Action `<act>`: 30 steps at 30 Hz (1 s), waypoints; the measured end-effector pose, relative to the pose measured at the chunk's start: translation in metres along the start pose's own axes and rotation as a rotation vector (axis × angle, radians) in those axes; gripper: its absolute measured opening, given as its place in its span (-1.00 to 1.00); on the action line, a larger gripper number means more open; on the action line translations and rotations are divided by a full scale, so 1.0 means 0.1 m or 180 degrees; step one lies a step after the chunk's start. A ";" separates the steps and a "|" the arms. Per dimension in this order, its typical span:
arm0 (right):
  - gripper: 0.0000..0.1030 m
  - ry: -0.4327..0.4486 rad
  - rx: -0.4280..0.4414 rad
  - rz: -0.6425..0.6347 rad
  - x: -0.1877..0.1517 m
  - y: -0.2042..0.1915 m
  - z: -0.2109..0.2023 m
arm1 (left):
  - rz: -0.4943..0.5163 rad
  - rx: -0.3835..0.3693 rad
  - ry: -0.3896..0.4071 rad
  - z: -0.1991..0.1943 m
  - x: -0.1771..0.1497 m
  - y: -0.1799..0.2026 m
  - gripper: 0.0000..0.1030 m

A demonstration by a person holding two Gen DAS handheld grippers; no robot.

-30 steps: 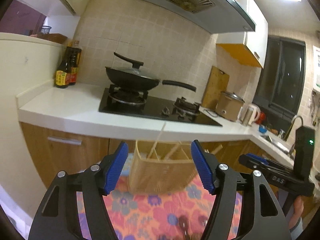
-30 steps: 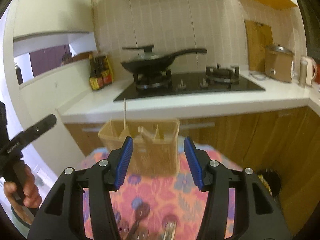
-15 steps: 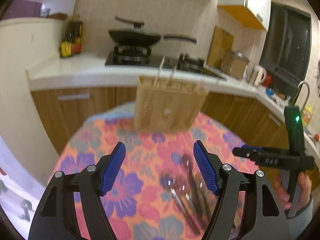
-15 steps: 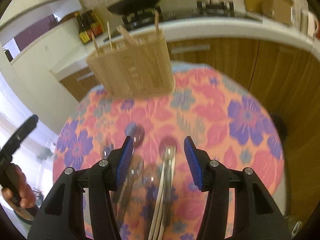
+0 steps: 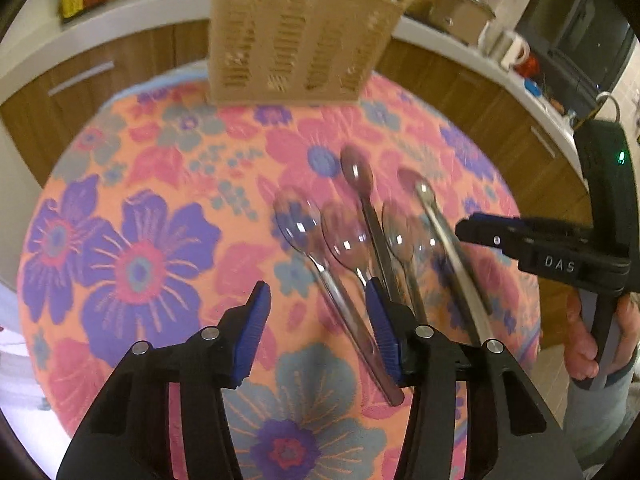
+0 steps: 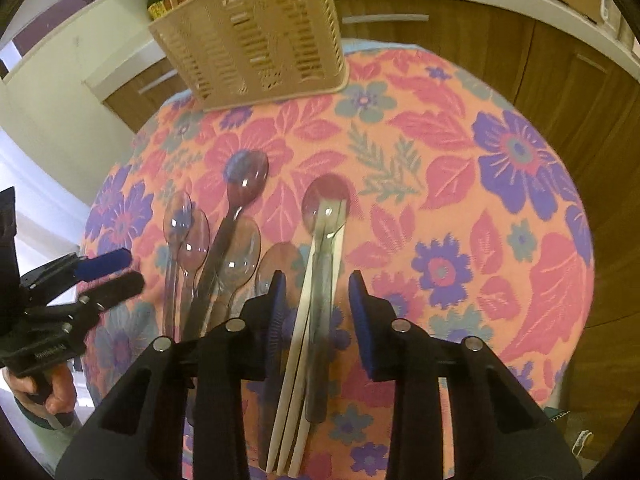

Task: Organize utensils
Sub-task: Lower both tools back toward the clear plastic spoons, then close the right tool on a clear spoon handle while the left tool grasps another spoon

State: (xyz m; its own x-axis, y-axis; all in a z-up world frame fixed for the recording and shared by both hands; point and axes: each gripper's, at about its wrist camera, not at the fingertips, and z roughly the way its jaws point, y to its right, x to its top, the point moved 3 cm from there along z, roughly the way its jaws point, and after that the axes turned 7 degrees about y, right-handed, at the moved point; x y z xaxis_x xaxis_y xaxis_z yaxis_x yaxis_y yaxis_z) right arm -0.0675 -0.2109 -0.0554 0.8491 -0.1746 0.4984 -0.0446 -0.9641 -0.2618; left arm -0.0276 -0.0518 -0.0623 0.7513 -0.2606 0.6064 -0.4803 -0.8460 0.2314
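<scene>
A: Both grippers have dropped and pitched down since the earlier frames; view now shows the floral tablecloth (image 6: 460,152) instead of the stove. Jaws on both have just been closing.

B: State?

A: Left gripper (image 5: 316,328) is part spread, pinching nothing; a clear spoon (image 5: 320,248) has its handle running just inside the right-hand pad. Right gripper (image 6: 316,316) is narrower, straddling a clear spoon lying over pale chopsticks (image 6: 298,380); pads don't look to be pressing yet.

B: Where's the target?

A: Slotted beige basket (image 6: 256,44) stands at the table's far edge, a few sticks already in it. Utensils lie in a loose fan near the front: several transparent spoons, one dark-handled spoon (image 6: 240,196), handles overlapping.

B: Advice?

A: My read: pick one handle only. Right should centre on the spoon shaft and avoid catching the chopsticks. Left needs to shift toward its spoon before closing.
</scene>
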 end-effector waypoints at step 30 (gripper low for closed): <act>-0.82 0.0028 -0.0250 0.0070 0.02 0.33 -0.01 | -0.0101 0.0498 0.0051 0.09 0.01 -0.11 -0.97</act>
State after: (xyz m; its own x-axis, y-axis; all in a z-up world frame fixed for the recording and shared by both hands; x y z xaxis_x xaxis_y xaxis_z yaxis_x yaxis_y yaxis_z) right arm -0.0678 -0.2434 -0.0620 0.8429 -0.1973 0.5006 -0.1046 -0.9727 -0.2073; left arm -0.0176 -0.0464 -0.0709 0.7571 -0.2261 0.6130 -0.3790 -0.9162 0.1302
